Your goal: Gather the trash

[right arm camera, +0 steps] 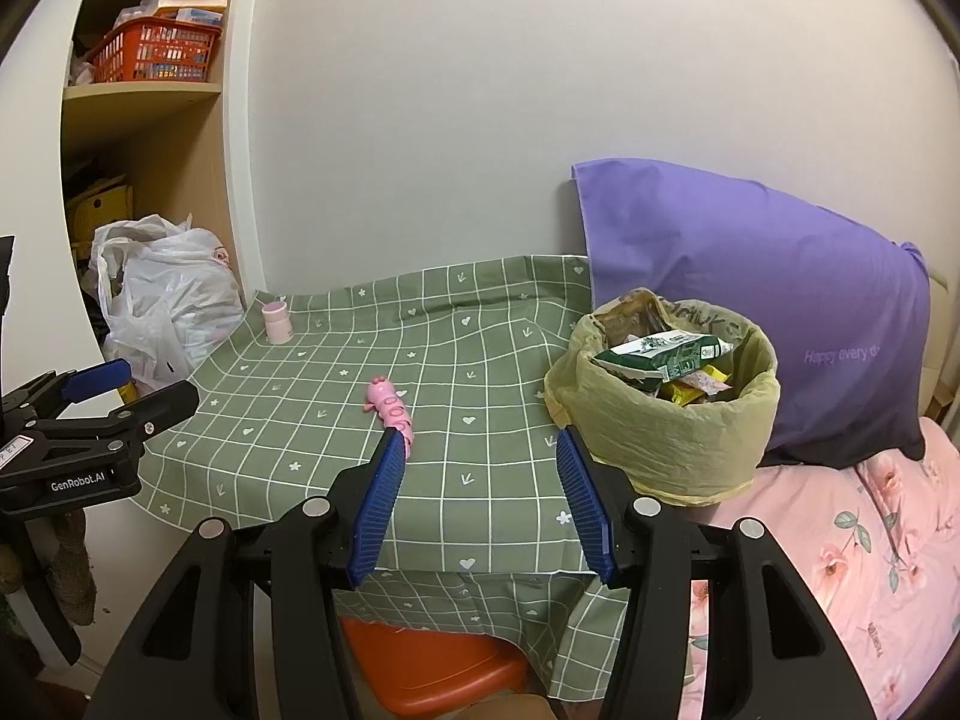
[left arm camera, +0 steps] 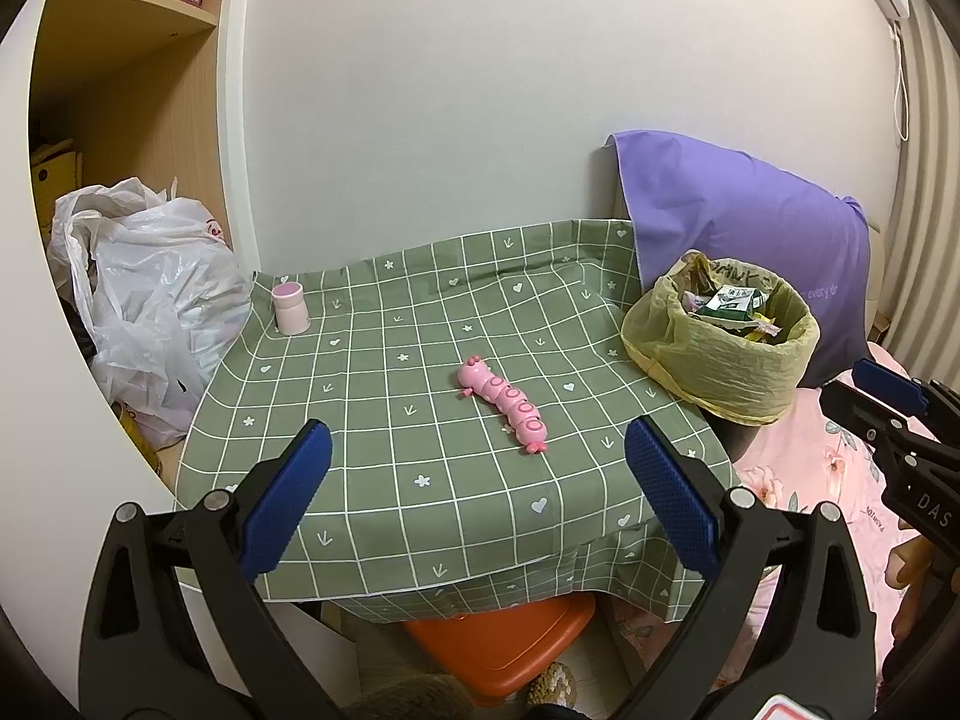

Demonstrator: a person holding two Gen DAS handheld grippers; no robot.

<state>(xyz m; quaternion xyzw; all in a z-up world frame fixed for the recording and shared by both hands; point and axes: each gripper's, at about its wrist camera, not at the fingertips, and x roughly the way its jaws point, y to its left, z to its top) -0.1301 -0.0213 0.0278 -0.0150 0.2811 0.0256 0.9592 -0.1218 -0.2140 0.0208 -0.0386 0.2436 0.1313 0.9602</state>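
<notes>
Both claws spread, empty. Bin (right arm camera: pixel 660 420) full beside toy (left arm camera: pixel 503 405): light, soft liner (left arm camera: pixel 714 360); best pinched at rim.

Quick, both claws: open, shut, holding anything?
Left claw: open, holding nothing.
Right claw: open, holding nothing.

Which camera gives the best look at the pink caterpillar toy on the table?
The left wrist view: the pink caterpillar toy lies whole and unobstructed on the green tablecloth. In the right wrist view it is smaller, and its near end is hidden behind a finger of the right gripper.
</notes>
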